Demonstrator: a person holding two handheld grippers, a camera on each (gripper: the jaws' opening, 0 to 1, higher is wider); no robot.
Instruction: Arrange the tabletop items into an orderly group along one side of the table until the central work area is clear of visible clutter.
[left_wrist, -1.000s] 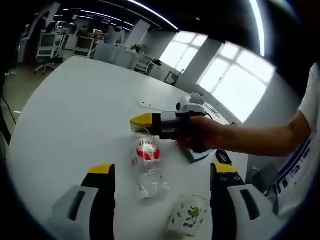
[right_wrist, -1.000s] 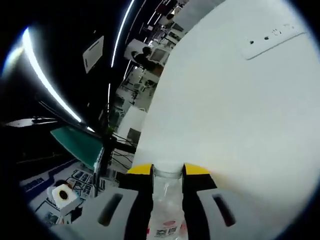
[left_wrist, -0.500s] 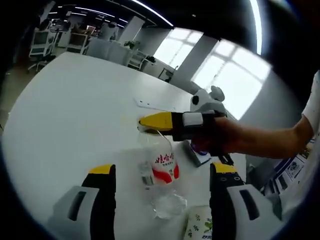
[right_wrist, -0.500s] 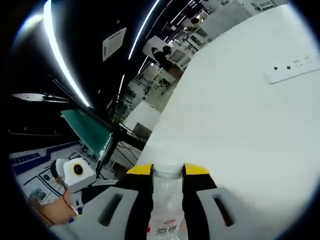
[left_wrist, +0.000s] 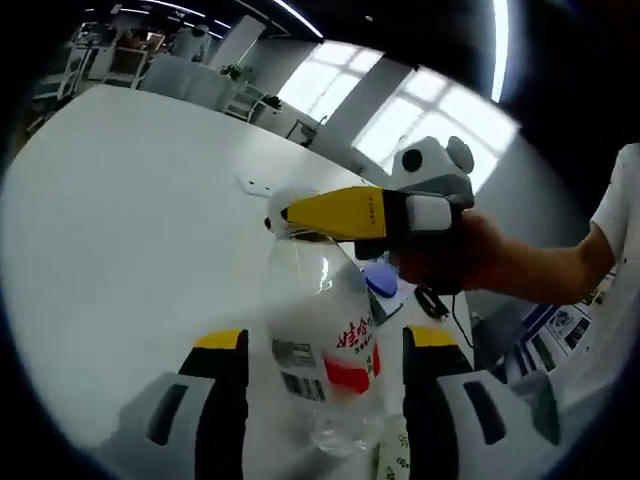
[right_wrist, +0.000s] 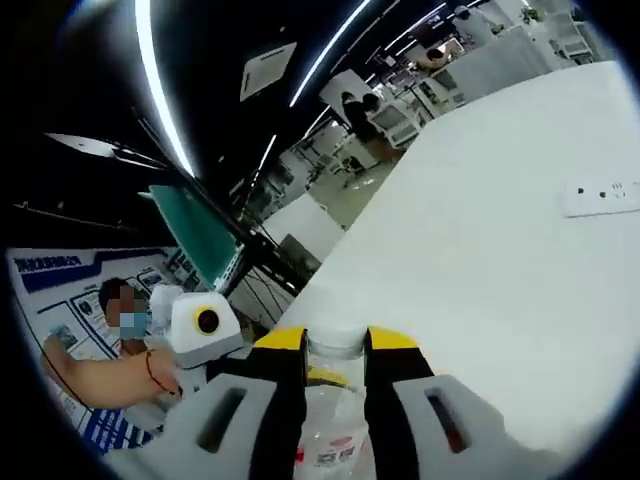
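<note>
A clear plastic bottle (left_wrist: 322, 350) with a red label hangs above the white table (left_wrist: 120, 220). My right gripper (left_wrist: 290, 217) comes in from the right, held by a hand, and is shut on the bottle's neck. The bottle's body sits between the jaws of my left gripper (left_wrist: 325, 340), which is open and stands a little apart from it on both sides. In the right gripper view, my right gripper (right_wrist: 335, 342) clamps the bottle (right_wrist: 335, 435) just under its top. My left gripper (right_wrist: 230, 352) shows low on the left, held by a person's arm.
A paper cup with green print (left_wrist: 393, 462) stands below the bottle near the table's edge. A blue object (left_wrist: 381, 279) lies behind the bottle. A white power strip (left_wrist: 255, 186) (right_wrist: 600, 194) lies farther off on the table (right_wrist: 480, 260). Office desks and chairs stand beyond.
The right gripper has lifted the bottle off the table and brought it close between the left gripper's open jaws. The left gripper has come into the right gripper view.
</note>
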